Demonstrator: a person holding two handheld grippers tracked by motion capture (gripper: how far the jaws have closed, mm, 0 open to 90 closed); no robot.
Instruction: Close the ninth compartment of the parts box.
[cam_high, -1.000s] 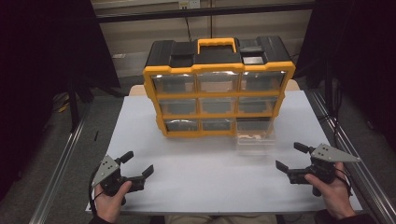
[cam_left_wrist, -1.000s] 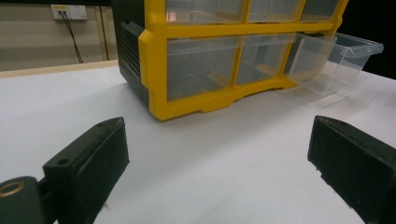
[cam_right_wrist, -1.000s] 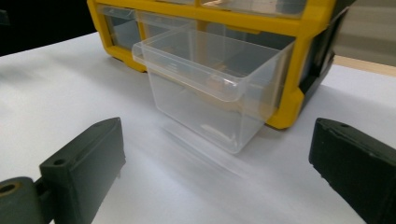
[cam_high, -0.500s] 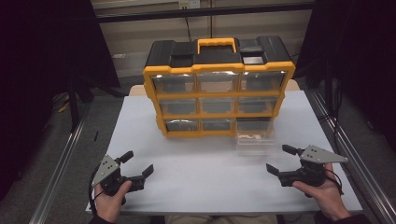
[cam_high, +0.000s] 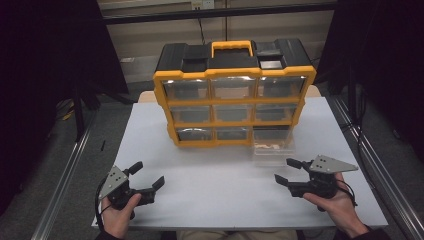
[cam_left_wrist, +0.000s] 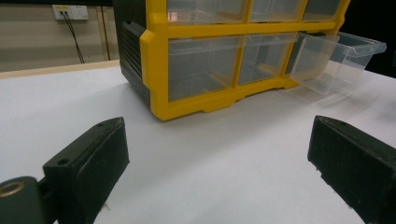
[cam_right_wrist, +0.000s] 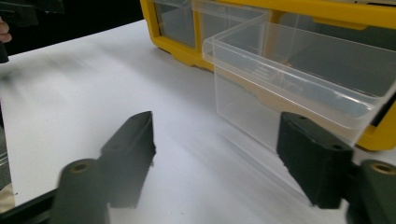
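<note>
High view: a yellow and black plastic organiser cabinet (cam_high: 234, 92) with nine clear drawers stands on a white worktop (cam_high: 200, 180). Its bottom right drawer, a clear plastic drawer (cam_high: 272, 145), is pulled out and projects toward the person. That drawer looks light, thin-walled and smooth, so it is likely slippery and could flex or crack under a hard pinch; the front wall or its rim seems the best place to take hold.

The right tongs (cam_high: 290, 171), held in a hand near the worktop's right front, sit just in front of the open drawer without touching it. Their jaws have just been closing and now stand partly spread, with nothing between them. In the right gripper view the drawer's front wall (cam_right_wrist: 299, 88) lies just beyond the jaws.

The left tongs (cam_high: 148, 175), near the left front, are spread wide and empty, well apart from the cabinet.
</note>
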